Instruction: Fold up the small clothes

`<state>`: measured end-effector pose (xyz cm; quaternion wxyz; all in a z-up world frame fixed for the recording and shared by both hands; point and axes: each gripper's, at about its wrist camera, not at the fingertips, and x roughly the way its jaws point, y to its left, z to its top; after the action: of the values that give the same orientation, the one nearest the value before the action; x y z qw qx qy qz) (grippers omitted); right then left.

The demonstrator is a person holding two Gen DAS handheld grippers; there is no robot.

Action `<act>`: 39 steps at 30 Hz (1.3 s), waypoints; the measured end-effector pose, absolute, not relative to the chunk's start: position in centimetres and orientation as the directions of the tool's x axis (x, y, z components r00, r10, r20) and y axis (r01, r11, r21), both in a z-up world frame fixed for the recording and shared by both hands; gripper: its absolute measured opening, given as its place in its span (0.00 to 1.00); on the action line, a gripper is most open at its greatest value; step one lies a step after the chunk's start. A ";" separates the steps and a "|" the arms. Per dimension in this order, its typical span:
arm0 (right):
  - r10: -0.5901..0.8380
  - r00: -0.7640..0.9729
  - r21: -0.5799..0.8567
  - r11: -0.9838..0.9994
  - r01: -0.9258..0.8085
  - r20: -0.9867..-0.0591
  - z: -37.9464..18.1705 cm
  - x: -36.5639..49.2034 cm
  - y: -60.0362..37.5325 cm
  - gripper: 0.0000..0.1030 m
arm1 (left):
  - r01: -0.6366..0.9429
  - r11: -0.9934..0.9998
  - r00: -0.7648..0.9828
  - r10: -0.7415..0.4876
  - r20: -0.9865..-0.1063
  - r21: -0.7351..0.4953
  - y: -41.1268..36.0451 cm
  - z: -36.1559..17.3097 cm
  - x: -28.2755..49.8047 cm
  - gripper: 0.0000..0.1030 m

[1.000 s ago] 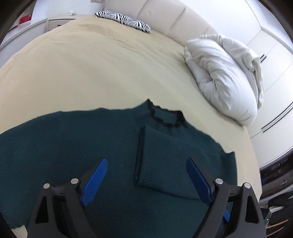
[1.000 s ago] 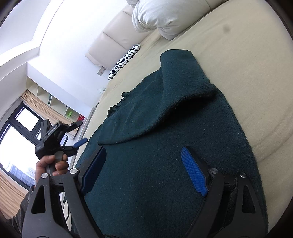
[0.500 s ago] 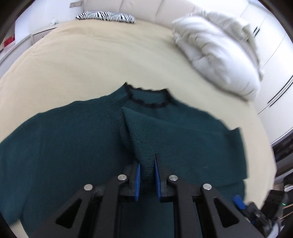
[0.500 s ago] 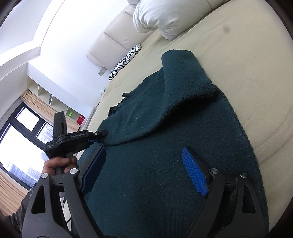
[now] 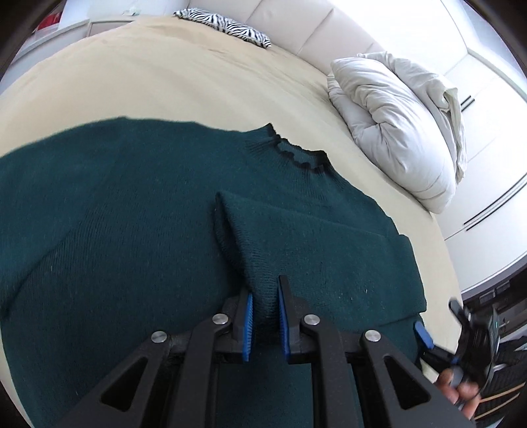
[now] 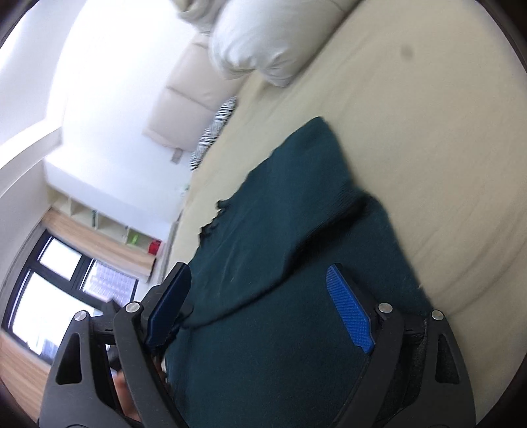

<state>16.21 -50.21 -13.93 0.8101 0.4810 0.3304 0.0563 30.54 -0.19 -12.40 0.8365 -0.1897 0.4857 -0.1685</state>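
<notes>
While pinched between the blue pads (image 5: 247,321) of the left gripper (image 5: 265,324), a fold of the sweater's sleeve cuff (image 5: 260,289) stands up off the cloth, jaws having just been closing on it and now clenched tight. Beneath and around, the dark green sweater (image 5: 115,214) spread flat on the beige bedspread (image 5: 148,82), collar (image 5: 296,154) with dark scalloped trim at the far edge, folded sleeve lying across the chest toward the right. Further right, at the near edge of the left wrist view, the right gripper (image 5: 438,335) in a hand (image 5: 461,391), blurred. In its own view, right gripper (image 6: 260,316) with jaws wide apart and released, nothing between the pads, hovering over the sweater's near part (image 6: 280,345). Far right on the bed, a bunched white duvet (image 5: 402,128); far left, a zebra-striped cushion (image 5: 227,26) against the cream padded headboard (image 5: 313,29). No brand, label or legible writing anywhere.
</notes>
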 end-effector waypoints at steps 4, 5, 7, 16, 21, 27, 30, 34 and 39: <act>0.425 0.770 0.839 0.482 0.252 -0.476 -14.1 18.6 -51.1 0.81 | 0.118 0.891 0.495 -0.436 -0.752 -0.438 -0.3 -11.5 31.7 0.14; 0.409 0.786 0.843 0.475 0.251 -0.464 -13.9 19.0 -51.5 0.81 | 0.126 0.898 0.504 -0.425 -0.752 -0.422 -0.4 -11.1 31.9 0.14; 0.341 0.821 0.836 0.479 0.267 -0.458 -13.7 18.9 -52.9 0.79 | 0.124 0.901 0.515 -0.416 -0.749 -0.415 -0.2 -11.0 32.4 0.12; 0.371 0.803 0.836 0.480 0.265 -0.467 -14.5 16.4 -53.9 0.48 | 0.111 0.888 0.521 -0.435 -0.734 -0.447 1.1 -12.9 31.8 0.09; 0.310 0.813 0.750 0.624 0.217 -0.493 -8.6 15.8 -54.9 0.61 | 0.122 0.892 0.541 -0.427 -0.725 -0.434 1.1 -12.5 31.5 0.09; 0.253 0.718 0.598 0.753 0.274 -0.648 -8.8 24.1 -56.6 0.74 | 0.115 0.897 0.528 -0.420 -0.738 -0.427 0.8 -12.8 31.9 0.23; 0.271 0.649 0.573 0.758 0.311 -0.711 -11.3 27.8 -57.0 0.59 | 0.137 0.907 0.539 -0.405 -0.738 -0.398 0.1 -12.4 31.9 0.49; 0.274 0.643 0.563 0.771 0.298 -0.715 -12.5 29.4 -57.2 0.42 | 0.134 0.940 0.552 -0.334 -0.764 -0.314 -1.2 -12.6 32.0 0.19; 0.212 0.611 0.449 0.854 0.264 -0.762 -13.2 30.6 -55.6 0.07 | 0.131 0.934 0.575 -0.345 -0.742 -0.333 -0.4 -12.2 31.9 0.10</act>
<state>30.55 -55.58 -13.23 0.8561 0.2700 0.4405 -0.0150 31.86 -0.36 -12.19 0.8790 -0.1214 0.4408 -0.1355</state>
